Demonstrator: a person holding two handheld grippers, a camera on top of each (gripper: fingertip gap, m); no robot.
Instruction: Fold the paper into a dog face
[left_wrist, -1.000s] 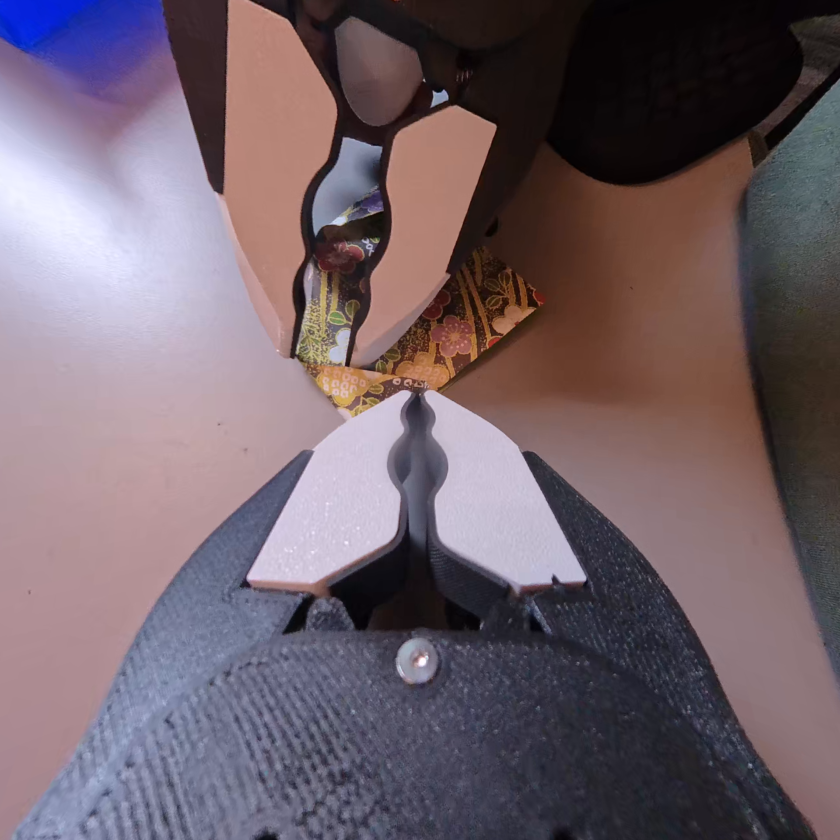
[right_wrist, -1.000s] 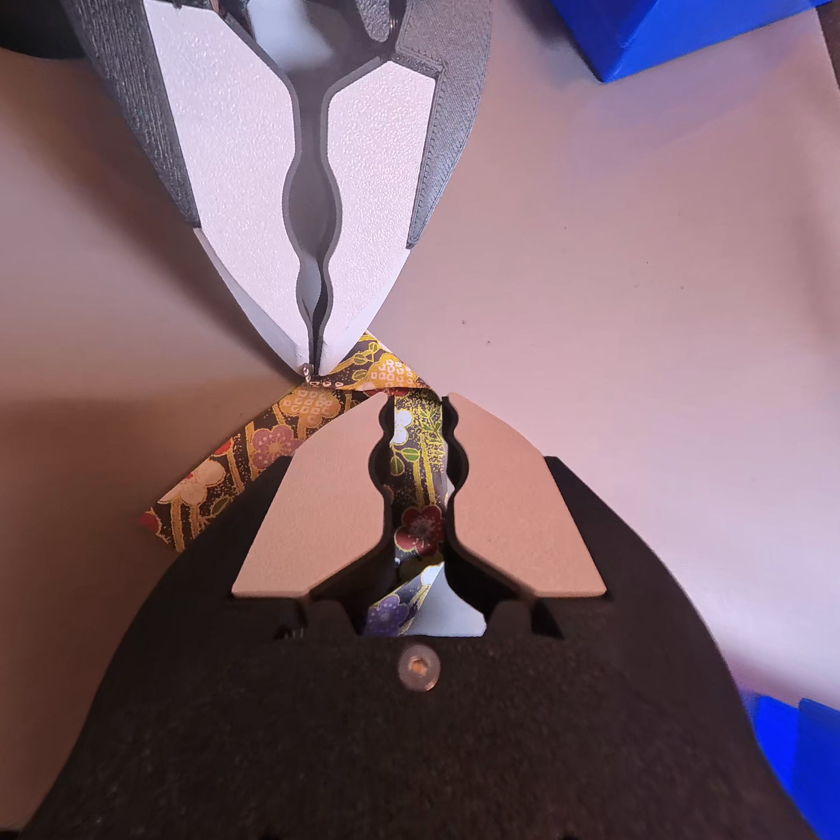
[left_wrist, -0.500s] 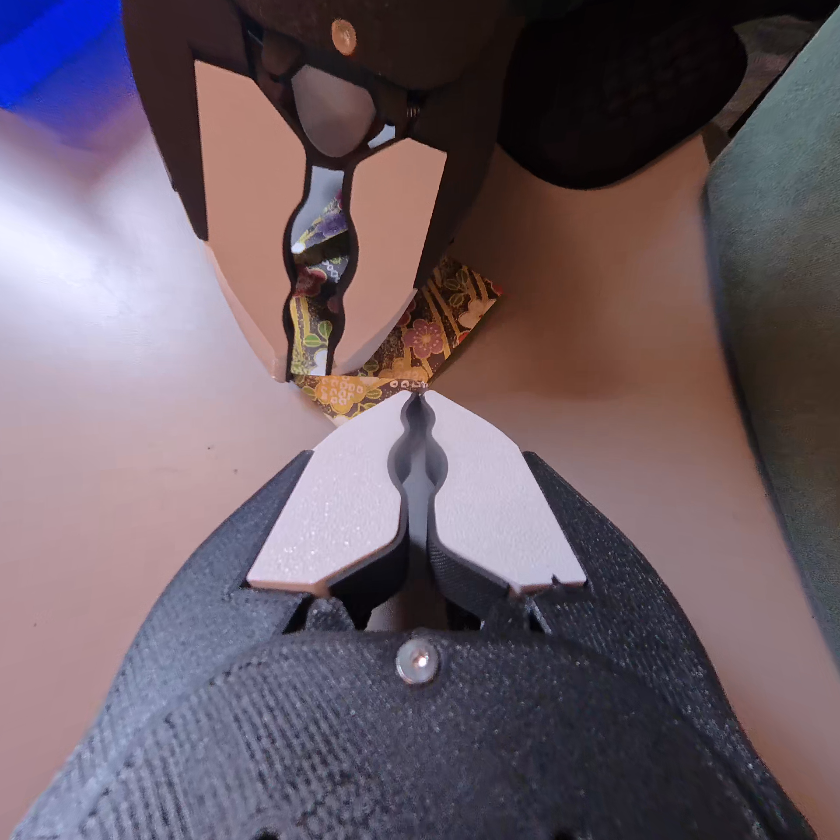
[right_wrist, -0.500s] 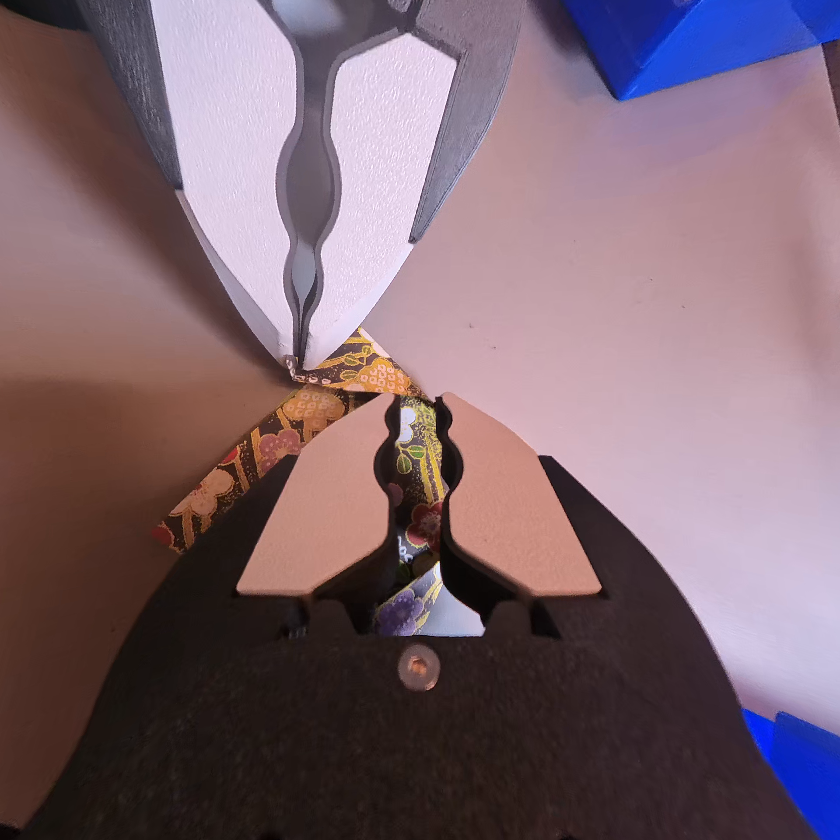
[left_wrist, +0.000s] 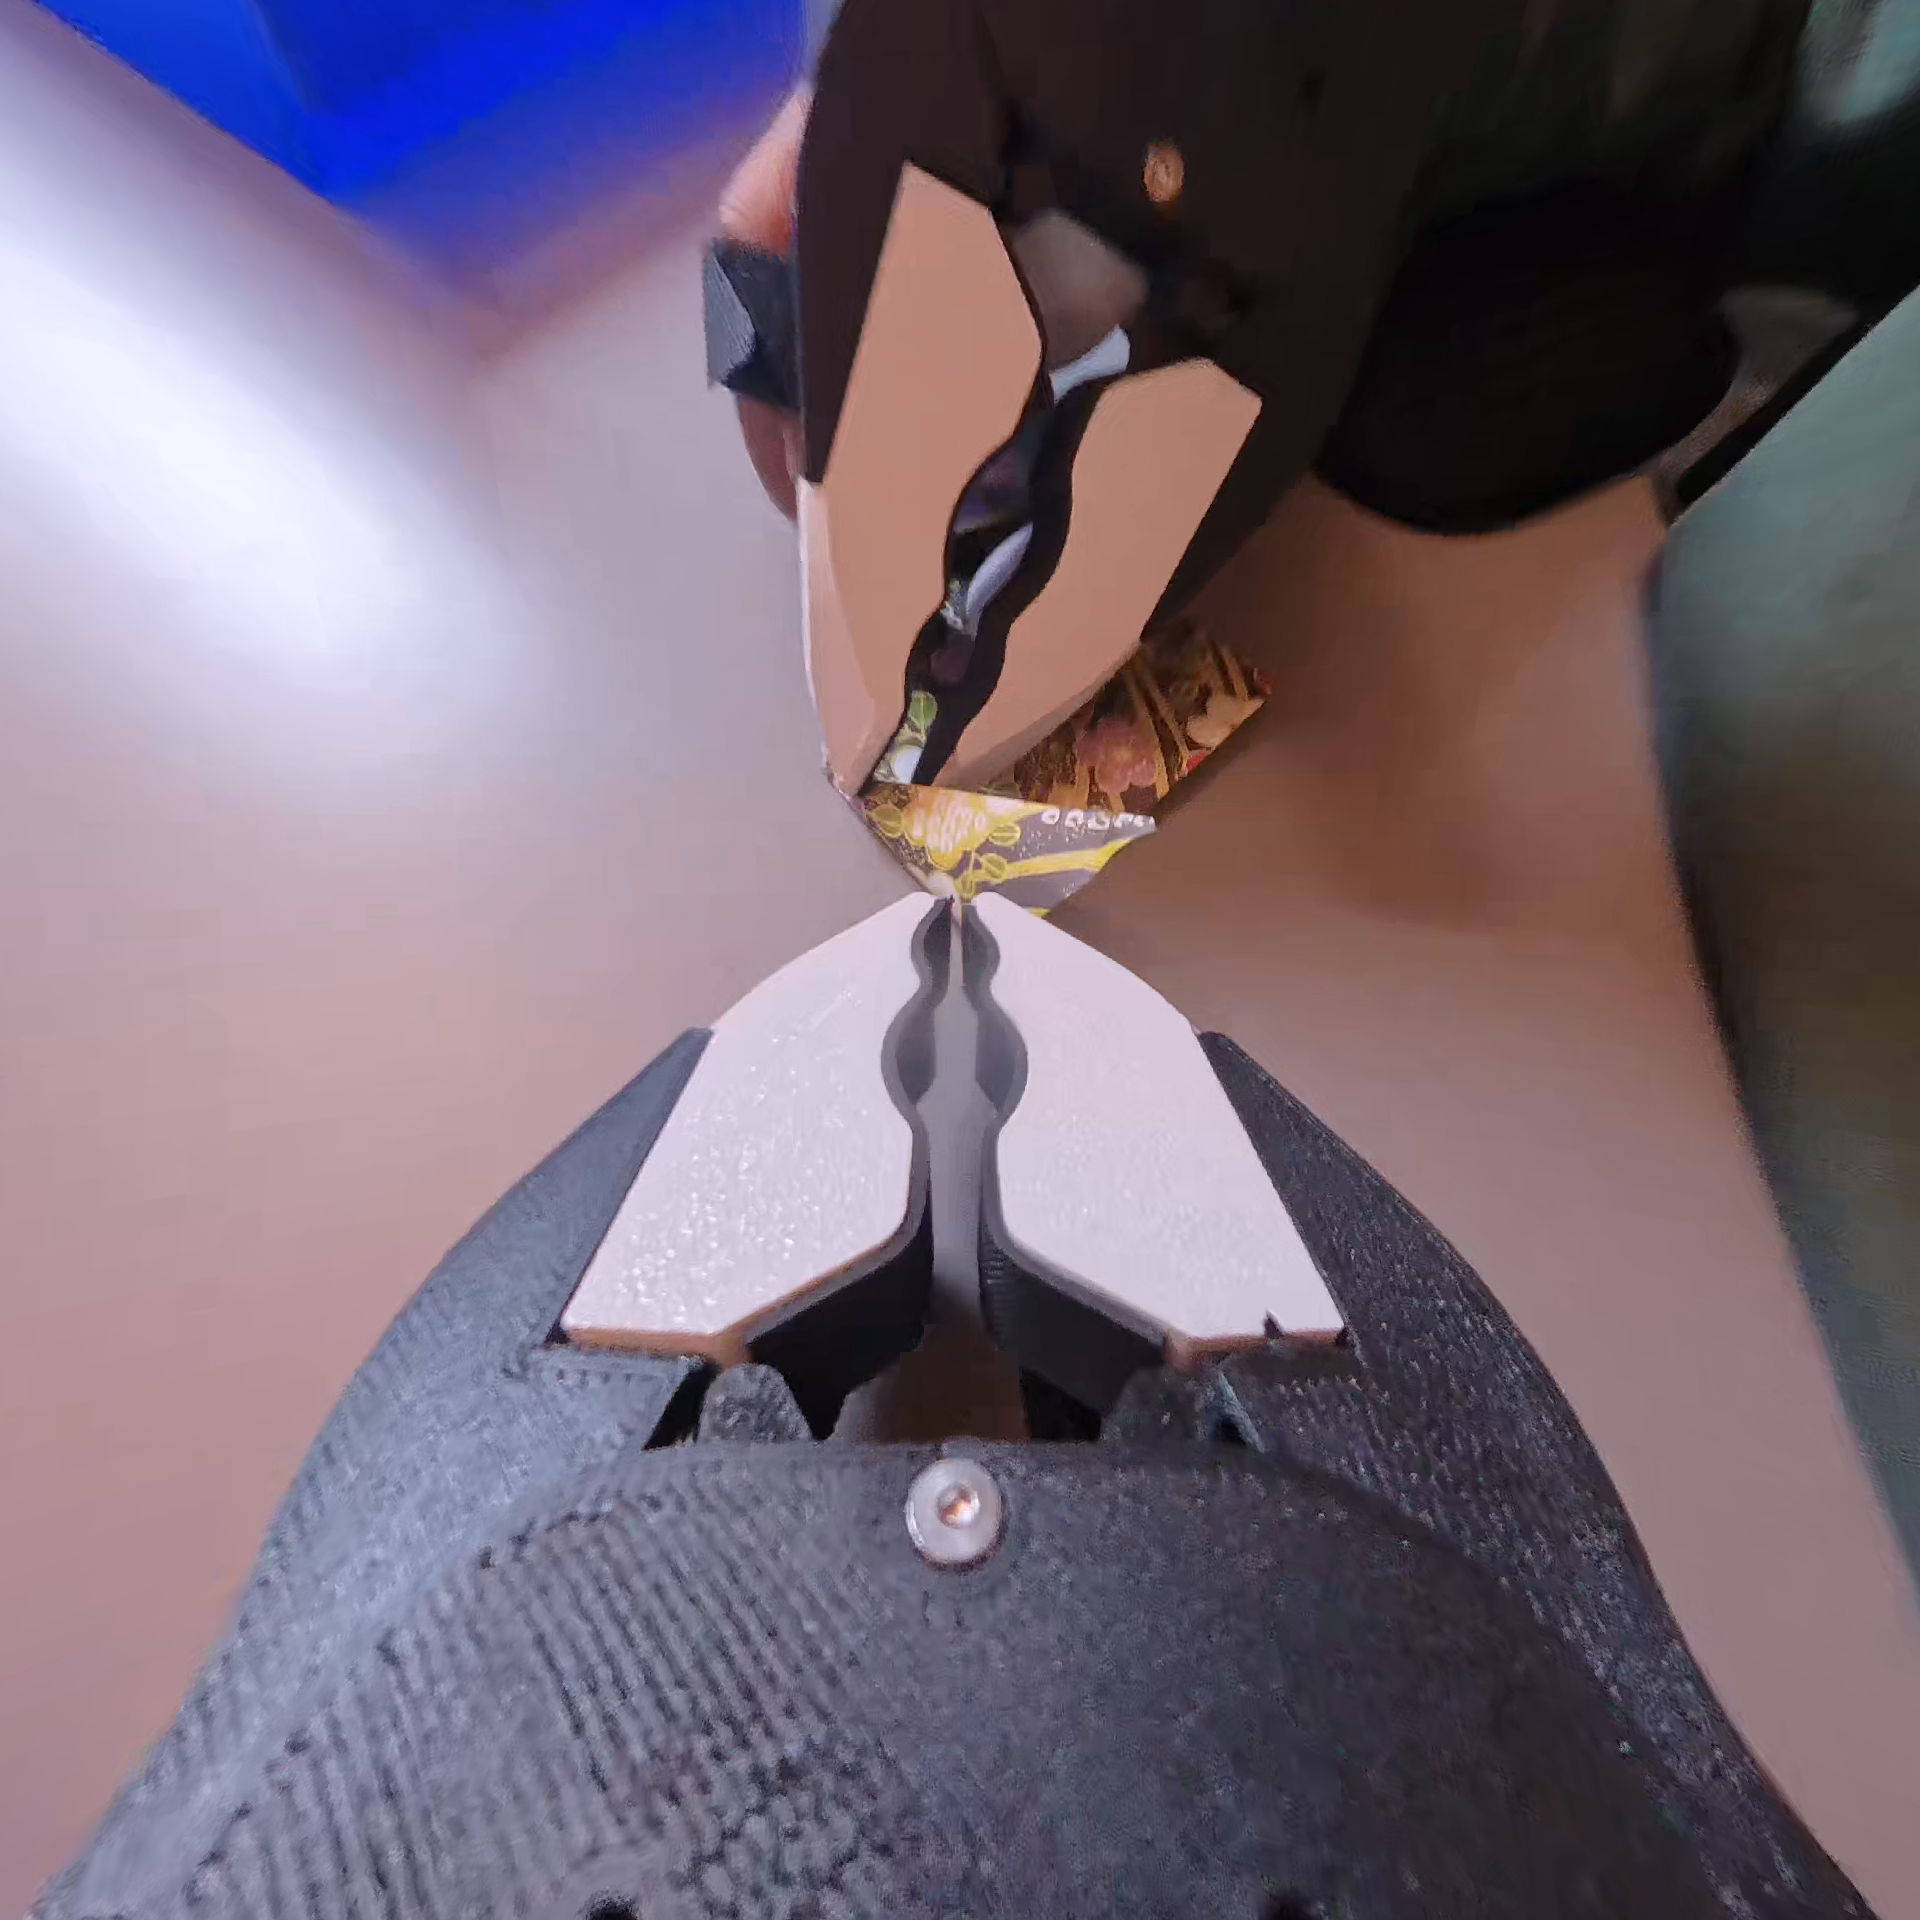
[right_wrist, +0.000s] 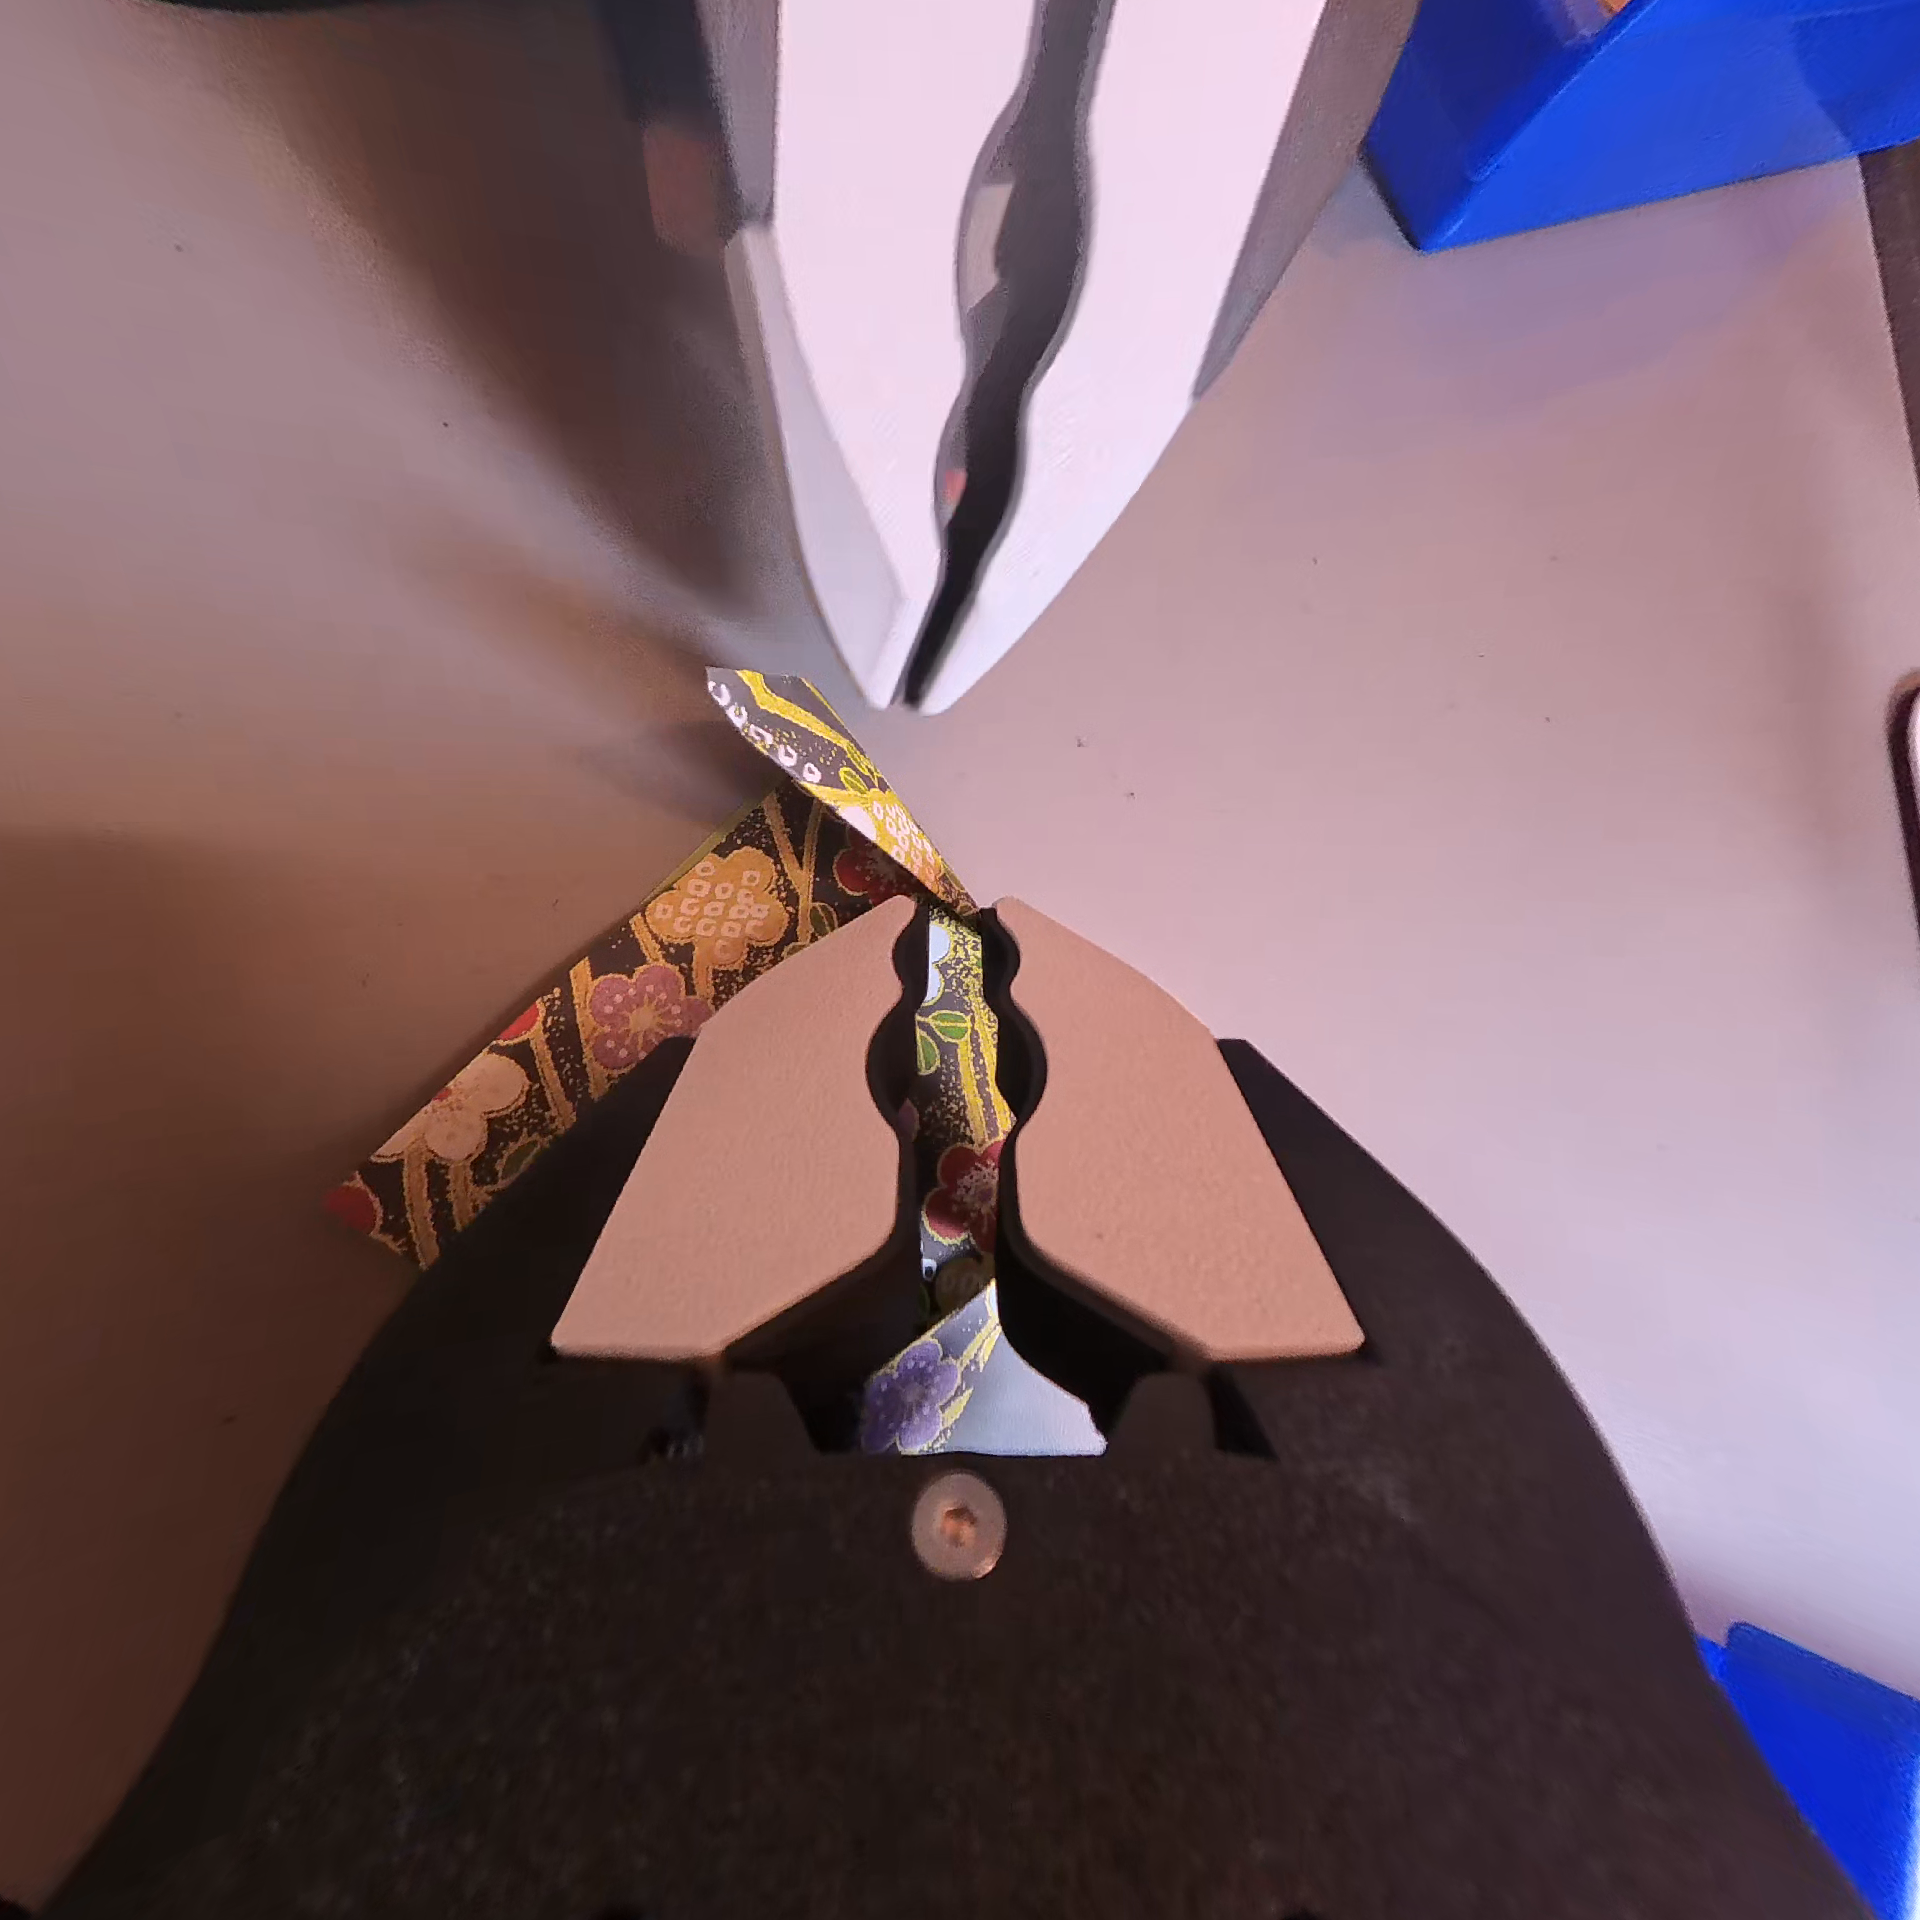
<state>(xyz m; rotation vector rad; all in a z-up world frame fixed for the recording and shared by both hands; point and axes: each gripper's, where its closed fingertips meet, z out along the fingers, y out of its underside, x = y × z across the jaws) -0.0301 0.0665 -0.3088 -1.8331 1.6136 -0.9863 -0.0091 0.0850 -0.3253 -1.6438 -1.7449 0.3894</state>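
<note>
So the paper (right_wrist: 727, 925), dark with gold and pink flowers, sits on the pale desk (right_wrist: 1455, 727) between the two claws, already folded into a strip with flaps. The right claw (right_wrist: 958, 914) (black body, tan pads) is clamped on the paper: one flap runs up between its fingers and a bit of the white underside peeks out near the screw. The rest of the strip sticks out to the left, lying on the desk.

The left claw (left_wrist: 951, 906) (grey body, white pads) has its fingers together with nothing between them. Its tip sits right at the raised corner of the paper (left_wrist: 997, 842), and I can't tell if it's actually touching. From the right wrist view that tip (right_wrist: 914, 698) looks just beside the upturned corner, barely apart.

Blue boxes (right_wrist: 1621, 114) sit at the desk's far edge.
</note>
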